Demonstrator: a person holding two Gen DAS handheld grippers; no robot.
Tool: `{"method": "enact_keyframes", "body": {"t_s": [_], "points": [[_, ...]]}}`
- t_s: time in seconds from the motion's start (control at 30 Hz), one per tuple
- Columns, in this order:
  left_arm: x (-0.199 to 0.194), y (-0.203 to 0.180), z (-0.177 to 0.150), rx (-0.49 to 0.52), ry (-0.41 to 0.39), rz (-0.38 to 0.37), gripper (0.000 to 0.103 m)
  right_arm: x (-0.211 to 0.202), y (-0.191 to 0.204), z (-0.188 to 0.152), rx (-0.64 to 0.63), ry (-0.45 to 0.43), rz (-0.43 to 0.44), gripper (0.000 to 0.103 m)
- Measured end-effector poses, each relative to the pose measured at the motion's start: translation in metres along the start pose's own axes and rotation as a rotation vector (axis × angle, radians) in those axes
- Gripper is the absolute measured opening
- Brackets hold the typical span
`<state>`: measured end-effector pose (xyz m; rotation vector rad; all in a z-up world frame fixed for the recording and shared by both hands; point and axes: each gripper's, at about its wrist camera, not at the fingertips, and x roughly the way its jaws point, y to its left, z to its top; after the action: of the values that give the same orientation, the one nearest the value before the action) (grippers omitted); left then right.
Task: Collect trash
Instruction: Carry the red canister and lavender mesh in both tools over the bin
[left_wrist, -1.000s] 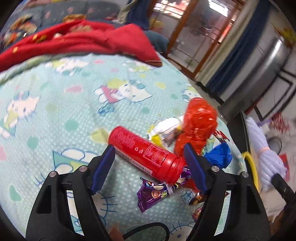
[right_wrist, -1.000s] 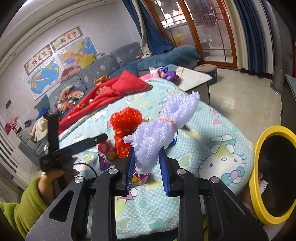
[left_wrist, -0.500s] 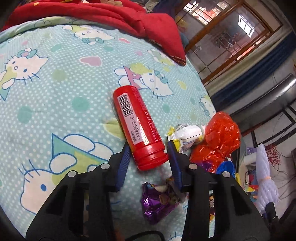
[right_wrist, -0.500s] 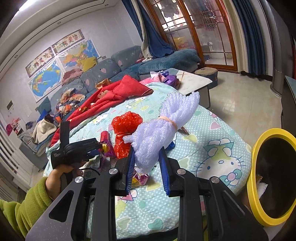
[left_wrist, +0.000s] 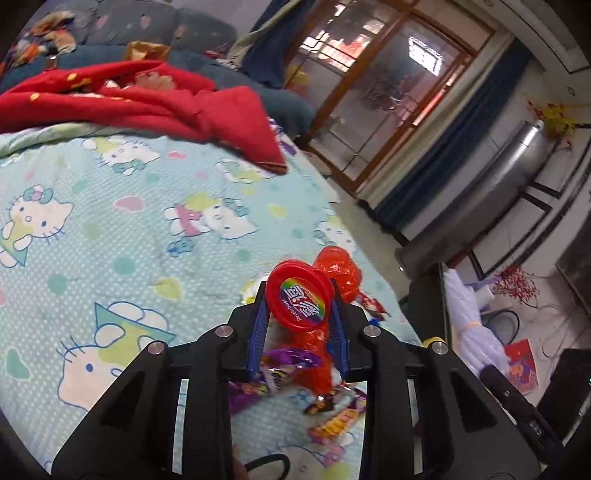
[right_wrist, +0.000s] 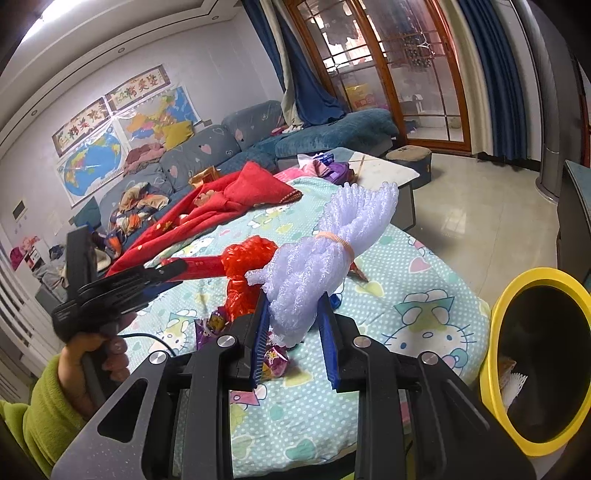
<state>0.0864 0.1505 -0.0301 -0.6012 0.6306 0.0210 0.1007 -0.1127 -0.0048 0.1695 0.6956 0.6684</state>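
Your left gripper (left_wrist: 300, 322) has just been closing its jaws, and they now pinch the red tube (left_wrist: 300, 300) between the blue pads, the capped end with its rainbow label facing back toward the camera. Seen from your right wrist view, that tube (right_wrist: 201, 266) sticks out forward of the left gripper (right_wrist: 173, 271), lifted clear of the cartoon-cat bedsheet (left_wrist: 110, 229).

Below and just past those left jaws lies the remaining litter: a crumpled red plastic bag (left_wrist: 338, 273) ahead of the tips, a purple wrapper (left_wrist: 273, 373) under them, and a few more small wrappers (left_wrist: 334, 417) to the right side (too crumpled to read).

Your right gripper (right_wrist: 293, 334) has its jaws pinching a bundle of pale lilac foam netting (right_wrist: 321, 258), which rises up and to the right out of the pads, cinched by a rubber band (right_wrist: 334, 240) around its middle. Beneath those jaws sits another purple wrapper (right_wrist: 275, 360) on the sheet. Off to the right of the right jaws, low at the bed's edge, stands the yellow-rimmed bin (right_wrist: 496, 354), its black mouth turned toward you, with some white paper inside.

A red blanket (right_wrist: 236, 199) lies heaped well beyond both sets of jaws.
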Motion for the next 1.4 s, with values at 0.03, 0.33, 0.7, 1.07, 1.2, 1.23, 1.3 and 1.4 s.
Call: {"method": "enact_keyframes", "body": {"t_s": [0.03,0.33,0.7,1.07,1.2,1.23,1.3,1.4], "points": [[-0.003,-0.005,-0.001,0.005,-0.003,-0.012,0.023,-0.001,-0.001,0.001,0.001,-0.003,-0.003,0.025],[-0.027,-0.056,0.000,0.146,-0.084,-0.055,0.023,-0.014,-0.010,0.005,0.012,-0.036,-0.018,0.025],[-0.027,-0.101,-0.018,0.239,-0.045,-0.161,0.023,-0.033,-0.036,0.008,0.041,-0.074,-0.062,0.025],[-0.015,-0.145,-0.041,0.344,0.008,-0.236,0.023,-0.054,-0.065,0.002,0.069,-0.100,-0.133,0.025],[-0.009,-0.156,-0.049,0.374,0.033,-0.255,0.023,-0.062,-0.079,0.000,0.086,-0.113,-0.176,0.025],[-0.007,-0.160,-0.052,0.383,0.039,-0.259,0.023,-0.065,-0.082,-0.001,0.090,-0.117,-0.188,0.025],[-0.003,-0.166,-0.057,0.397,0.051,-0.267,0.023,-0.068,-0.087,-0.002,0.099,-0.124,-0.210,0.025],[0.002,-0.175,-0.064,0.417,0.068,-0.279,0.023,-0.075,-0.098,-0.004,0.118,-0.133,-0.239,0.025]]}}
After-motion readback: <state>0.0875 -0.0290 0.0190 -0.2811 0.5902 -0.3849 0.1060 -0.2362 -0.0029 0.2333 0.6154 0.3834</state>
